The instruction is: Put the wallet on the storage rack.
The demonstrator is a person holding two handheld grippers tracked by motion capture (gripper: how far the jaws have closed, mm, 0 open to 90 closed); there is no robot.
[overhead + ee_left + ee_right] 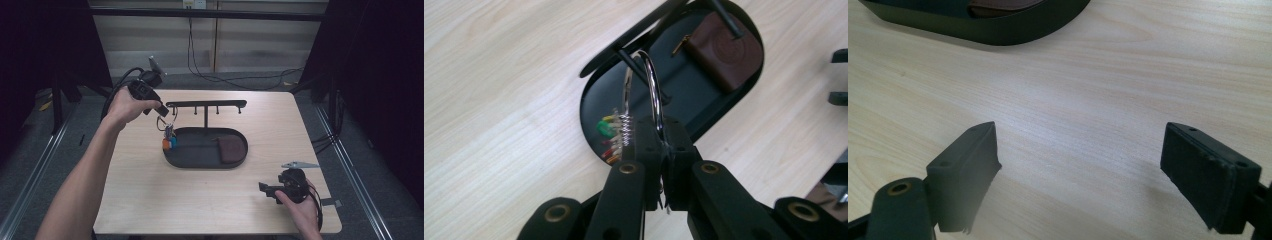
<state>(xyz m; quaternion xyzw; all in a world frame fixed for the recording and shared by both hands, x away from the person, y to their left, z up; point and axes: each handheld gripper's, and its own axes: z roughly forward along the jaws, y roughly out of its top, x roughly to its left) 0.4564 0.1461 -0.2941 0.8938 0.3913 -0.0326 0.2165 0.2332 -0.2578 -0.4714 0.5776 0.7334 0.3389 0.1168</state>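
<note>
My left gripper (162,111) (663,132) is shut on a silver key ring (653,85) (167,124), held above the left end of a black oval tray (200,147) (694,95). Small coloured tags (169,143) (608,131) hang from the ring. The ring's top lies against a peg of the black hook rack (206,104) (634,35) that stands over the tray. A brown pouch (230,149) (724,47) lies at the tray's right end. My right gripper (264,189) (1080,170) rests open on the table near the front right corner, nothing between its jaws.
The light wooden table (150,190) has bare wood in front of the tray and to both sides. The tray's rim (998,30) lies ahead of the right gripper. Cables (225,77) trail on the floor behind the table.
</note>
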